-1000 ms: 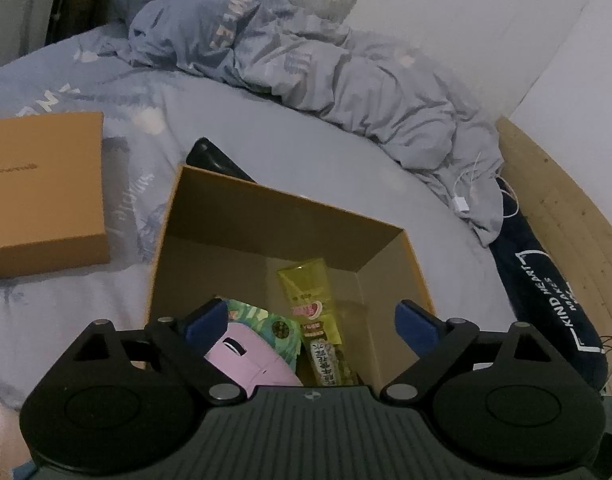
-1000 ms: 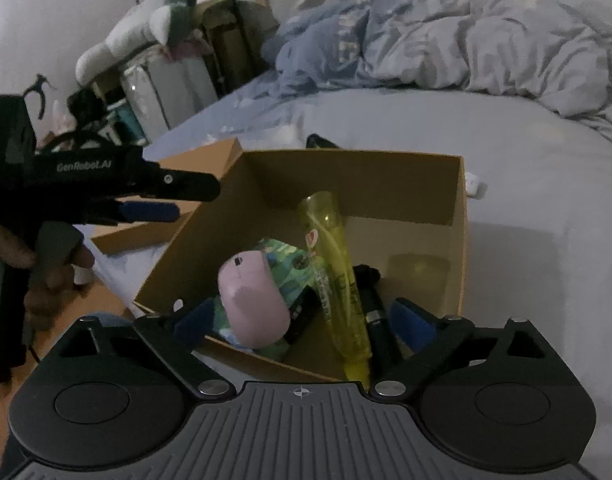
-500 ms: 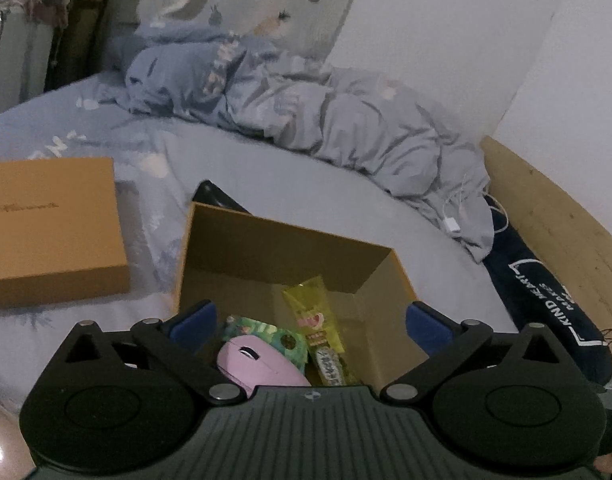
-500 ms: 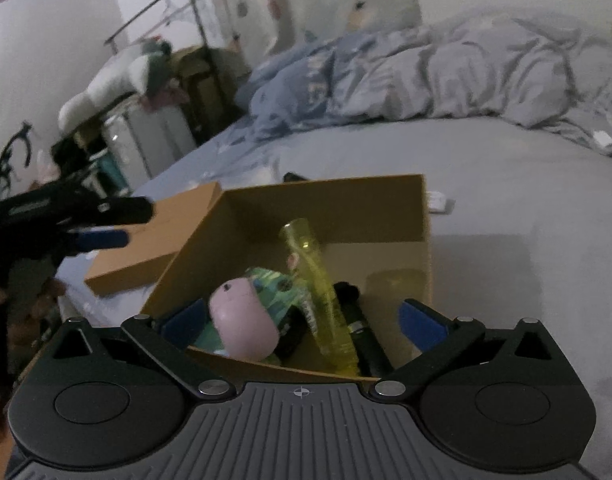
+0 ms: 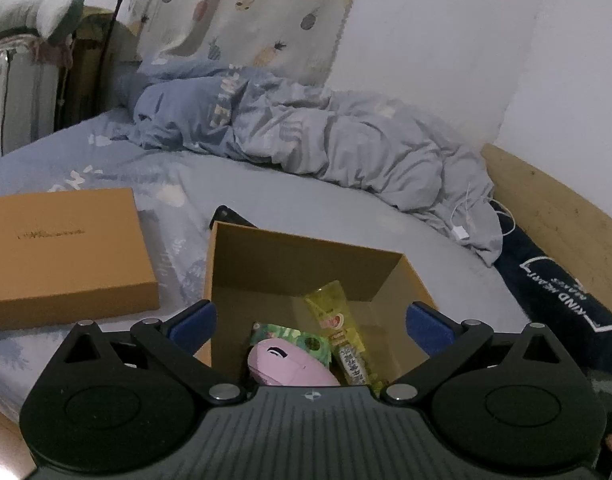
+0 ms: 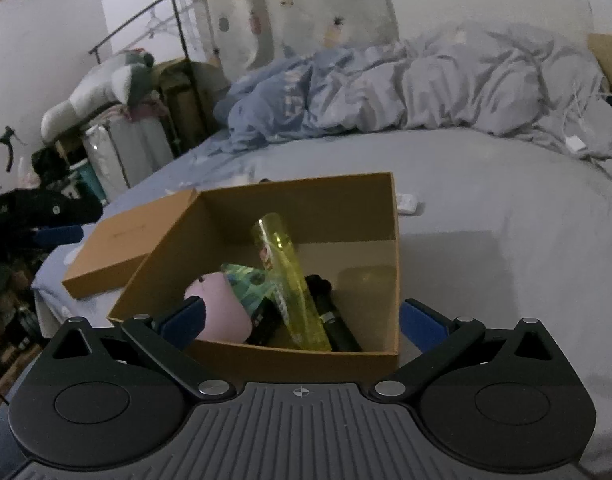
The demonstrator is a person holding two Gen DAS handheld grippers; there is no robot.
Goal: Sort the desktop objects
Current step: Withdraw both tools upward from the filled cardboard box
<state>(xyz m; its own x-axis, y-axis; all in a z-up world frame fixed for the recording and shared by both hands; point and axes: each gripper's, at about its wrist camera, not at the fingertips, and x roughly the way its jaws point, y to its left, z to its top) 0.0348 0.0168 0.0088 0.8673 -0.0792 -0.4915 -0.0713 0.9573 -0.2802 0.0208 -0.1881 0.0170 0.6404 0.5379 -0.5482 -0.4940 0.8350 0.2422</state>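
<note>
An open orange cardboard box point(image 5: 306, 248) point(image 6: 298, 188) sits on the bed. Inside lie a pink mouse point(image 5: 290, 366) point(image 6: 222, 308), a green patterned packet point(image 5: 294, 338) point(image 6: 246, 284), a yellow tube point(image 5: 341, 332) point(image 6: 286, 272) and a black cylinder point(image 6: 329, 312). My left gripper point(image 5: 309, 320) hangs open just short of the box's near wall, nothing between its blue pads. My right gripper point(image 6: 302, 320) is open too, in front of the box's near side. The left gripper point(image 6: 38, 216) also shows at the far left of the right wrist view.
The box's flat orange lid point(image 5: 62, 252) point(image 6: 126, 240) lies to the left on the blue sheet. A rumpled grey duvet point(image 5: 325, 144) fills the back of the bed. A dark phone point(image 5: 230, 216) peeks out behind the box. A wooden bed frame point(image 5: 553, 220) and navy cushion point(image 5: 561, 292) stand right.
Both grippers have pulled back and risen away from the box, which now looks smaller and lower. Both stay open and empty.
</note>
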